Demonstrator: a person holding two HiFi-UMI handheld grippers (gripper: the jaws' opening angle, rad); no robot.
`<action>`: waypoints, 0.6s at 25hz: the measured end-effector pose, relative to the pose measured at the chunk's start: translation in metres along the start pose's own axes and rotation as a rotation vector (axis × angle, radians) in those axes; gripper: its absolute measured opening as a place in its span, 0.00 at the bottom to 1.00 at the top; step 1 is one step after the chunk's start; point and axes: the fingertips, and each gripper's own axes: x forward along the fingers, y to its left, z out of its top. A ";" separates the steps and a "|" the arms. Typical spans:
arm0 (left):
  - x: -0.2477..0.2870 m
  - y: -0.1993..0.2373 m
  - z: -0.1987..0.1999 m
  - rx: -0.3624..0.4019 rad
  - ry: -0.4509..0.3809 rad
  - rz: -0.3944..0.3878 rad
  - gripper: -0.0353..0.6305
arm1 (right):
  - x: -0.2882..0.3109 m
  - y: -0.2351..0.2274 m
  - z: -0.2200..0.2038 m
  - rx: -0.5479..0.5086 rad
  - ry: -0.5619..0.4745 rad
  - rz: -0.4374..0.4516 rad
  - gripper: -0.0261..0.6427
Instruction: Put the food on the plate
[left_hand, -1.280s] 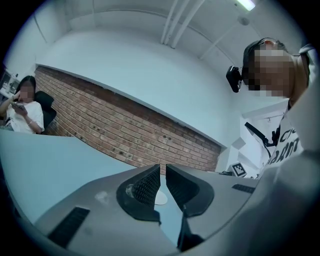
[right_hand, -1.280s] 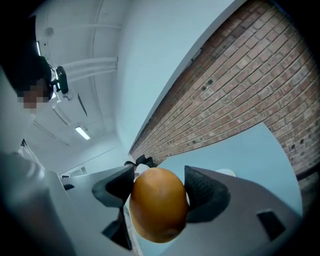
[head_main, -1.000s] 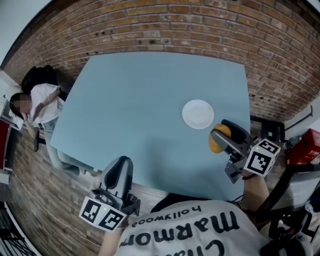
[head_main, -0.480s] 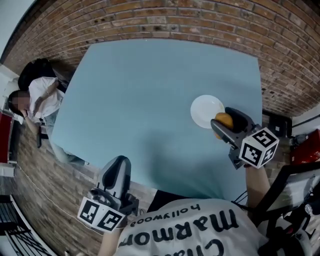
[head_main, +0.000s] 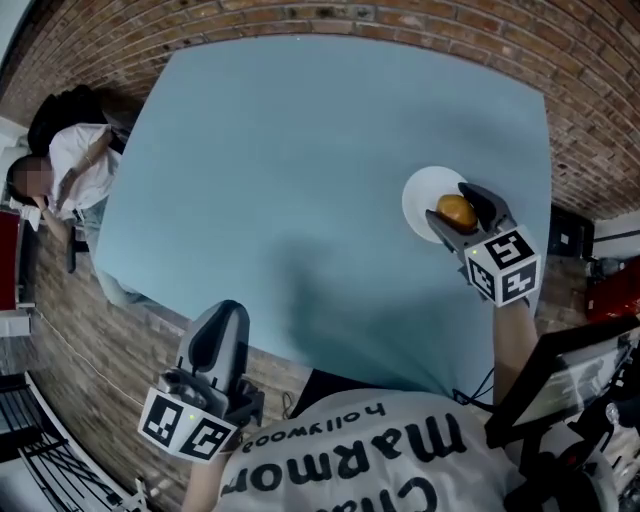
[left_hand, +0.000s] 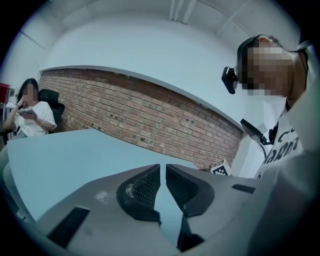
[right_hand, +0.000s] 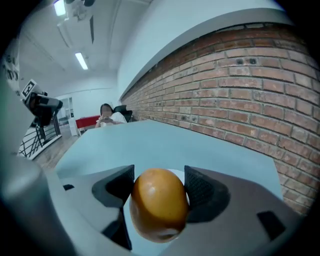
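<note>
Food (head_main: 456, 212), orange-brown and rounded, is well apart from the left gripper (left_hand: 163, 172), which hangs off the blue table's (head_main: 300, 150) near edge, jaws nearly together and empty. Farther right, the right gripper (right_hand: 159, 182) clamps it over the white plate (head_main: 420, 195). A seated person (head_main: 70, 175) is far left.

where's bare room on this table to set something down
The blue table is bare everywhere left of the white plate, out to the edge by the seated person and the near edge by the left gripper. Crowded only at the right, where the right gripper holds the orange food over the plate.
</note>
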 end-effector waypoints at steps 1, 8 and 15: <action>-0.001 0.004 -0.002 -0.005 0.008 0.008 0.11 | 0.006 -0.001 -0.005 -0.014 0.019 -0.009 0.52; 0.000 0.024 -0.005 -0.019 0.027 0.020 0.11 | 0.035 -0.009 -0.012 -0.098 0.058 -0.105 0.52; 0.010 0.028 -0.009 -0.030 0.039 0.008 0.11 | 0.042 -0.012 -0.008 -0.166 0.043 -0.161 0.52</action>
